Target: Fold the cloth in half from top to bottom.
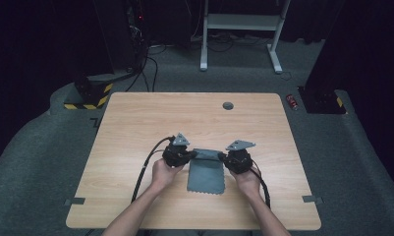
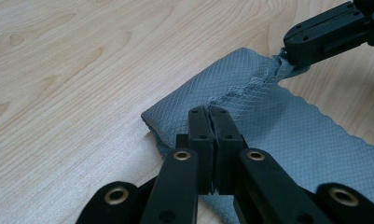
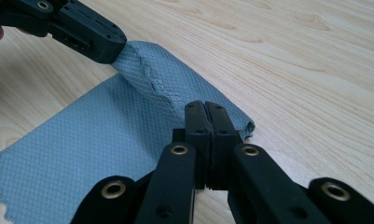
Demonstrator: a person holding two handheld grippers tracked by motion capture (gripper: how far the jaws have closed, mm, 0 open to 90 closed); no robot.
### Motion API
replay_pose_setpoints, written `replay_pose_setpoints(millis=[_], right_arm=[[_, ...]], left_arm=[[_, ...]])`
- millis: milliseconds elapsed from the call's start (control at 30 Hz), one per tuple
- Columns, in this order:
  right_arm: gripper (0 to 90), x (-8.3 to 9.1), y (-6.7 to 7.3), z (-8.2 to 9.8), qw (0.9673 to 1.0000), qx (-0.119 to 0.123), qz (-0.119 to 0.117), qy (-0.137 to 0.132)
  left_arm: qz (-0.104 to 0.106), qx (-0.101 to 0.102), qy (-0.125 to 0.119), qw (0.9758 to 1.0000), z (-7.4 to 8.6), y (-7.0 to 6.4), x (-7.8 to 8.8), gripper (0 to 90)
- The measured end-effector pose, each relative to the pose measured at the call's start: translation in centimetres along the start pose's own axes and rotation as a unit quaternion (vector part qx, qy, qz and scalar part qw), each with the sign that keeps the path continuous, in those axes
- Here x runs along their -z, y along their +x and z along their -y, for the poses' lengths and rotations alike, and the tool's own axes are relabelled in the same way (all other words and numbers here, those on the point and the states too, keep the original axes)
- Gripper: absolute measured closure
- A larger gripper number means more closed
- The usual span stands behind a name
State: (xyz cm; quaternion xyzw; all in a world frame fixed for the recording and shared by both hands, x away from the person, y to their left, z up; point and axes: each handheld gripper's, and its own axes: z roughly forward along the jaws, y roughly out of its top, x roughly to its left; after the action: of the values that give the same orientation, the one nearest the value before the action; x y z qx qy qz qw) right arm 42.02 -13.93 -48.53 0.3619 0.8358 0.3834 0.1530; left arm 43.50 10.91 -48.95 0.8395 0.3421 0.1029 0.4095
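High view: a grey cloth [image 1: 206, 173] lies on the wooden table [image 1: 135, 128], near the middle and toward the person's side. The left gripper [image 1: 190, 155] sits at the cloth's far left corner, the right gripper [image 1: 223, 157] at its far right corner; each is held in a hand, with black cables [image 1: 144, 169] trailing back toward the near table edge. A small round grey grommet [image 1: 228, 105] is set in the table's far part. Beyond the table, a white desk frame [image 1: 241, 29] stands on grey carpet.

Left gripper view: the left gripper [image 2: 209, 111] has its jaws pressed together, pinching the folded far edge of the cloth [image 2: 287, 126]. The other gripper [image 2: 287, 58] bites the opposite corner, top right. The cloth's far edge is rolled over and lifted between them; the rest lies flat.

Right gripper view: the right gripper [image 3: 205, 108] has its jaws fully closed on the cloth [image 3: 91, 140] corner. The left gripper [image 3: 117, 53], top left, clamps the other corner. The scalloped near edge lies flat on the table.
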Motion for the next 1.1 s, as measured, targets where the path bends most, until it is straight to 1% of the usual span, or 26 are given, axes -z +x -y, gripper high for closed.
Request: replay_pose_setpoints(millis=[133, 233, 267, 400, 667, 733, 767, 933, 967, 1100], right_arm=[[89.4, 0.2, 0.1, 0.2, 1.0000, -0.001, -0.002, -0.002], [89.4, 0.3, 0.3, 0.3, 1.0000, -0.002, -0.004, -0.001], [89.4, 0.3, 0.3, 0.4, 1.0000, 0.001, -0.004, -0.002], [89.4, 0.6, 0.4, 0.6, 0.9999, -0.006, -0.006, -0.006], [89.4, 1.2, 0.6, 1.0, 0.9999, -0.008, -0.012, -0.009], [89.4, 1.4, 0.6, 1.1, 0.9998, -0.009, -0.013, -0.009], [89.4, 1.4, 0.5, 1.1, 0.9998, -0.005, -0.014, -0.011], [89.4, 1.7, 0.8, 1.4, 0.9997, -0.007, -0.018, -0.011], [89.4, 1.8, 0.8, 1.5, 0.9997, -0.005, -0.020, -0.013], [89.4, 1.9, 1.0, 1.8, 0.9997, -0.005, -0.023, -0.012]], left_arm=[[0.000, -0.003, -0.001, 1.0000, 0.3, -0.3, 0.2, 88.7], [-0.001, 0.000, -0.003, 1.0000, 0.4, -0.4, 0.3, 88.7], [0.000, 0.002, -0.006, 1.0000, 0.5, -0.4, 0.3, 88.7], [0.005, 0.003, -0.008, 1.0000, 0.7, -0.7, 0.5, 88.7], [0.010, 0.005, -0.013, 0.9998, 0.9, -1.2, 0.8, 88.7], [0.012, 0.003, -0.014, 0.9998, 1.0, -1.4, 0.8, 88.7], [0.012, -0.001, -0.013, 0.9998, 1.0, -1.4, 0.9, 88.7], [0.013, -0.003, -0.013, 0.9998, 1.3, -1.7, 1.0, 88.7], [0.014, -0.001, -0.013, 0.9998, 1.3, -1.8, 1.0, 88.7], [0.013, -0.010, -0.009, 0.9998, 1.4, -2.1, 1.1, 88.7]])
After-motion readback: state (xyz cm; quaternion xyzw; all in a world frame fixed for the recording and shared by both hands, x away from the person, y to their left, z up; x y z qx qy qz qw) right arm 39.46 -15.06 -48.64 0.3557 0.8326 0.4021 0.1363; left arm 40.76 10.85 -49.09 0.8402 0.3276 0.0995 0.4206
